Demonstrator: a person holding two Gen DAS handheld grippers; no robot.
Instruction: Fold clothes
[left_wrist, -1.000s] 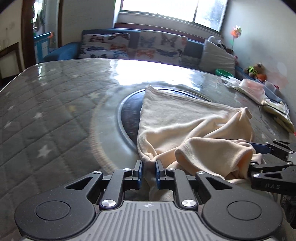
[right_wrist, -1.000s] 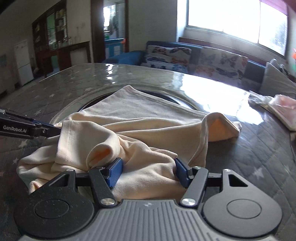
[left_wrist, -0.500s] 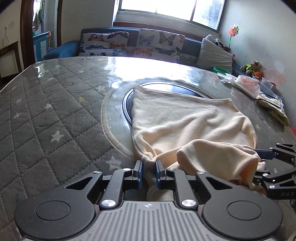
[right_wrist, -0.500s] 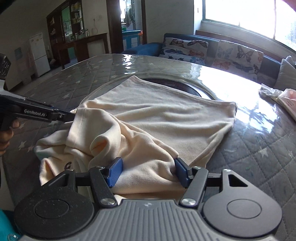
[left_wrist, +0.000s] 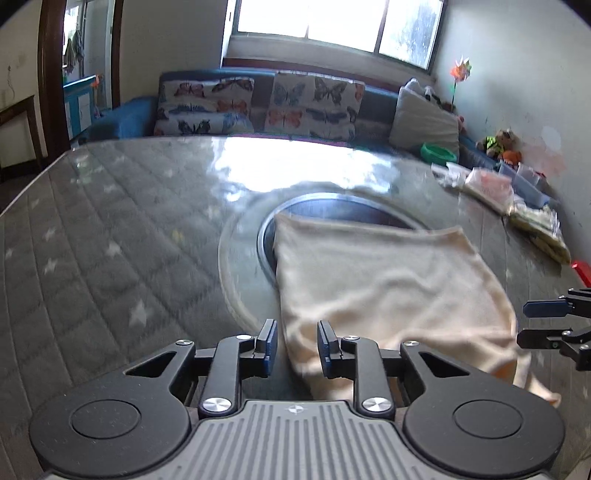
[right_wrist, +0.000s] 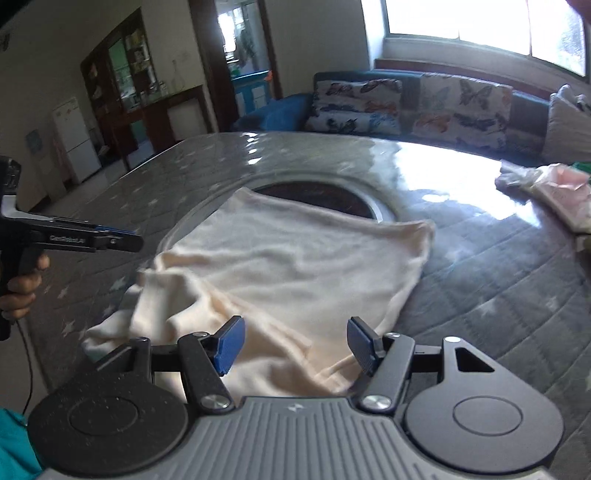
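Quilted desk (left_wrist: 110, 236) carries a cream garment (left_wrist: 384, 280) ahead of both grippers. Left gripper (left_wrist: 297, 347) has just been opening, releasing the hem; right gripper (right_wrist: 295, 345) hangs unclenched, so another fold awaits.

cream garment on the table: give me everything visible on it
The cream garment looks like soft knit, lying mostly flat on the quilted grey table. Its far edge overlaps the round dark inset. The near left part is bunched in folds. Neither the left gripper nor the right gripper clamps it.

garment (left_wrist: 388, 280) on table (left_wrist: 110, 229), sofa (left_wrist: 258, 107) behind
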